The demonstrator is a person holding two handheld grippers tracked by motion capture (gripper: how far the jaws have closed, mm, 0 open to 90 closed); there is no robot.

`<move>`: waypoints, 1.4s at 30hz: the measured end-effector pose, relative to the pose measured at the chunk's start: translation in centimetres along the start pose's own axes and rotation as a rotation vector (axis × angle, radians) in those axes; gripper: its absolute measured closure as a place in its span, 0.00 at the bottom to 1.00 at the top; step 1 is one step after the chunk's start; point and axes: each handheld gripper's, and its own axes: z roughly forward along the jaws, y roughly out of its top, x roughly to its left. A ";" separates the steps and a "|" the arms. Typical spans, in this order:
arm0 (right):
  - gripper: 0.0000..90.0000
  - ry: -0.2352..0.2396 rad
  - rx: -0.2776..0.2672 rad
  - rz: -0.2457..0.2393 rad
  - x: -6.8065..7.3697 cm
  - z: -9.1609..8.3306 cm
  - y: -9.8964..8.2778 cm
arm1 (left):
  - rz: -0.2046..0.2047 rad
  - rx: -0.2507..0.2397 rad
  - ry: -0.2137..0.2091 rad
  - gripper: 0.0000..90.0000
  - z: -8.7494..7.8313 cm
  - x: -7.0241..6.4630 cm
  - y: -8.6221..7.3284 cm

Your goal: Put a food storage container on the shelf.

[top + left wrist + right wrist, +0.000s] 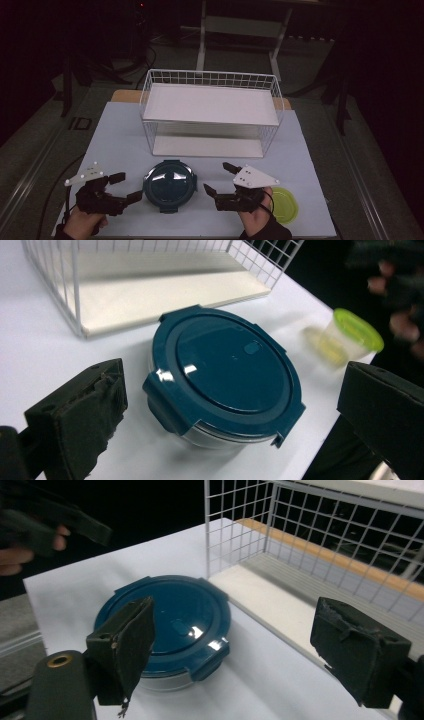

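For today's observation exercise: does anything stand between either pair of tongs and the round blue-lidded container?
Nothing visible does. The blue-lidded container sits on bare table between the left tongs and the right tongs, both open and facing it. The green-lidded cup lies beyond the right hand, and the wire rack stands behind.

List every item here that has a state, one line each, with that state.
Left gripper: open, holding nothing, beside the container.
Right gripper: open, holding nothing, on the container's other side.
Round container: dark blue lid on, upright on the table, in front of the rack.
Small tub: green lid on, standing near the table's right edge.
Wire rack: upright, both shelves bare.
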 end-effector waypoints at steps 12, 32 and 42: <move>0.11 0.045 0.077 0.134 -0.8 0.9 -0.8 | -0.317 0.137 -0.087 0.10 2.0 4.3 0.3; 0.14 0.118 0.180 0.274 -1.3 3.8 -1.9 | -0.546 0.266 -0.180 0.45 5.6 7.2 -1.1; 0.22 0.200 0.244 0.468 -2.7 5.6 -3.2 | -0.628 0.258 -0.272 0.58 6.1 8.2 -2.0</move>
